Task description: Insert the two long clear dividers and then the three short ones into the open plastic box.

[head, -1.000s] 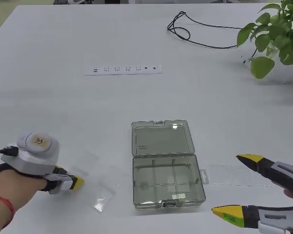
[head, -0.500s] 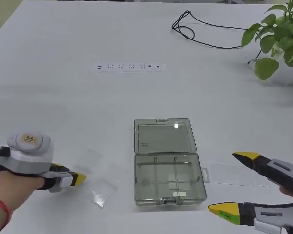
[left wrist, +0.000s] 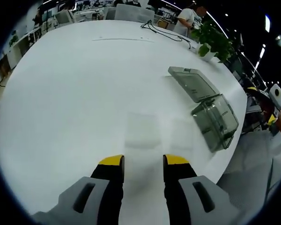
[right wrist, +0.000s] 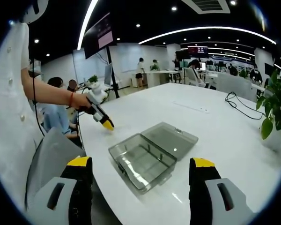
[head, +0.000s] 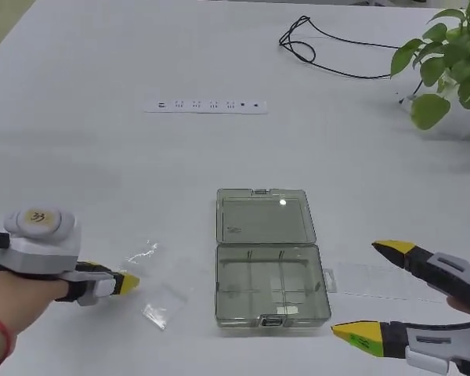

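Observation:
The open grey-clear plastic box sits in the middle of the white table with its lid laid back flat. Faint ribs show inside it; I cannot tell whether they are dividers. One long clear divider lies flat just right of the box. Small clear dividers lie left of the box, and in the left gripper view they are just ahead of the jaws. My left gripper is open and empty beside them. To the box's right, my right gripper is wide open, facing the box.
A white power strip lies on the far half of the table. A black cable loops at the back, and a green plant stands at the back right. The table's near edge runs just below the box.
The left hand and gripper body have swung slightly to the left while the tip stays by the small dividers. The right gripper holds its place. The head view has shifted a little.

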